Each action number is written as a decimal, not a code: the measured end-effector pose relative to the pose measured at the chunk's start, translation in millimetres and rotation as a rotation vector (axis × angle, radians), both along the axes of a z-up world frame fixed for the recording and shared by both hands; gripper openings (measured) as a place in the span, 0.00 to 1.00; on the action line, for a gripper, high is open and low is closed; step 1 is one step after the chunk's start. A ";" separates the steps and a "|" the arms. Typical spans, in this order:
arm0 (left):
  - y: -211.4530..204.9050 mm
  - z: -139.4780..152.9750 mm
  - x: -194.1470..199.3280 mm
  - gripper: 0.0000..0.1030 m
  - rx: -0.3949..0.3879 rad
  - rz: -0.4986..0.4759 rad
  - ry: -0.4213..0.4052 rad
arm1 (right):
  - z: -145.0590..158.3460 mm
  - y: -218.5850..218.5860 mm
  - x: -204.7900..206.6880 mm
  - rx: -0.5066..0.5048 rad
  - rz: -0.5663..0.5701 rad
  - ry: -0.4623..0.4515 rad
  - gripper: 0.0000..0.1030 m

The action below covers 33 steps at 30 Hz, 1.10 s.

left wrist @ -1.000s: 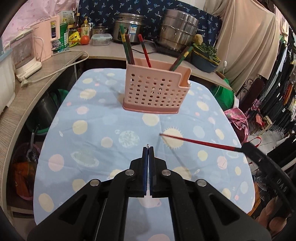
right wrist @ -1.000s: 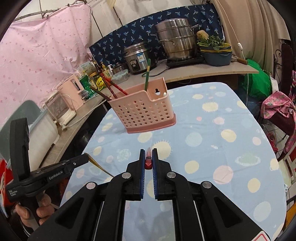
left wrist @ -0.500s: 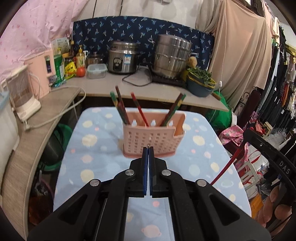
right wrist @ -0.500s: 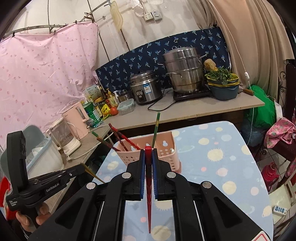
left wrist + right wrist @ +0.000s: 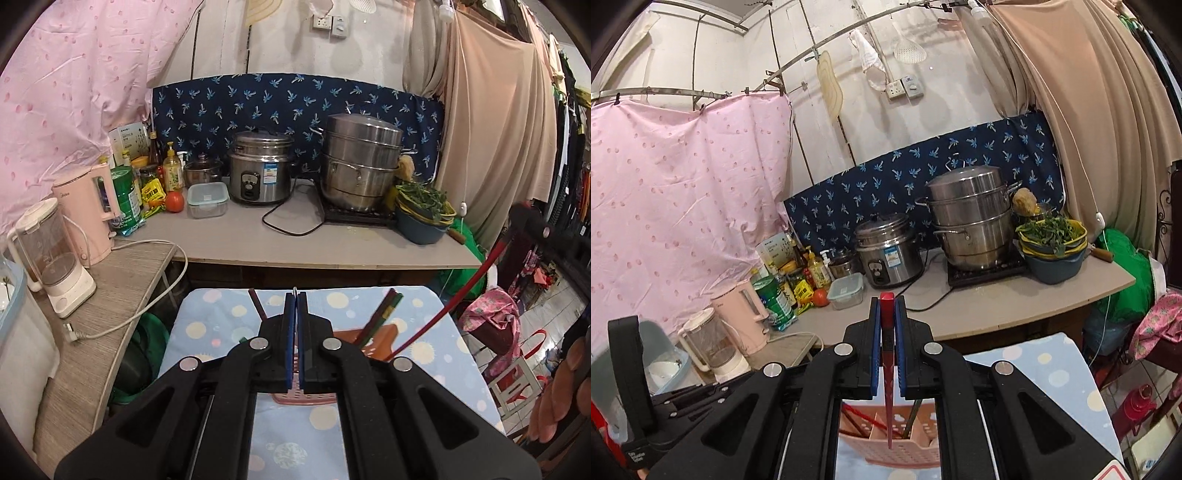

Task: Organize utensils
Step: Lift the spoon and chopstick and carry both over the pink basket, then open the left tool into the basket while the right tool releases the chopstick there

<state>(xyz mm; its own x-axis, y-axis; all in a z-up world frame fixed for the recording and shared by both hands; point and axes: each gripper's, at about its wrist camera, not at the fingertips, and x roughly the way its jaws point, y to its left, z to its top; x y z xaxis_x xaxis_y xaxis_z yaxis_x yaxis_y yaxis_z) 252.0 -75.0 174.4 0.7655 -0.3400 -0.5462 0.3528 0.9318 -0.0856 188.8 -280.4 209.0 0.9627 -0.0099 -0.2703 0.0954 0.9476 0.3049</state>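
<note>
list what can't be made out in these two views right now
- Pink utensil holder: left wrist view, mostly behind the shut left gripper.
- Red chopstick tip: right wrist view, unclear whether it is inside the holder.
- Hand: cut off by the left wrist view's right edge.

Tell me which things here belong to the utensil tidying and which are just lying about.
Part of the job:
- right gripper, shut on the long red chopstick
- pink perforated plastic utensil holder, chopsticks already standing inside
- left gripper, shut, a thin item sticking out between its pads

Just lying about:
- steel rice cooker
- stacked steel steamer pot
- pink electric kettle
- red tomato
</note>
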 end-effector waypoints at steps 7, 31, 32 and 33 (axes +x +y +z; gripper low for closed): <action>-3.9 -29.0 25.3 0.01 0.026 0.008 0.059 | -13.1 1.5 42.3 -0.005 -0.003 0.033 0.07; -1.4 -63.8 45.3 0.22 -0.006 0.029 0.123 | -84.7 8.6 76.2 0.022 0.038 0.199 0.11; -0.5 -61.6 42.9 0.30 -0.007 0.034 0.113 | -84.1 8.2 74.5 0.024 0.038 0.199 0.12; 0.0 -60.1 40.4 0.34 -0.007 0.037 0.103 | -83.9 7.6 72.0 0.025 0.037 0.200 0.14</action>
<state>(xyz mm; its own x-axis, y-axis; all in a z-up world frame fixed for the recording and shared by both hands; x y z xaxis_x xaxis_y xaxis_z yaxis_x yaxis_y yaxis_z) 292.4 -75.0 114.4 0.7174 -0.3165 -0.6206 0.3072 0.9433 -0.1260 260.8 -272.8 125.0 0.8895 0.0338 -0.4557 0.1215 0.9438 0.3072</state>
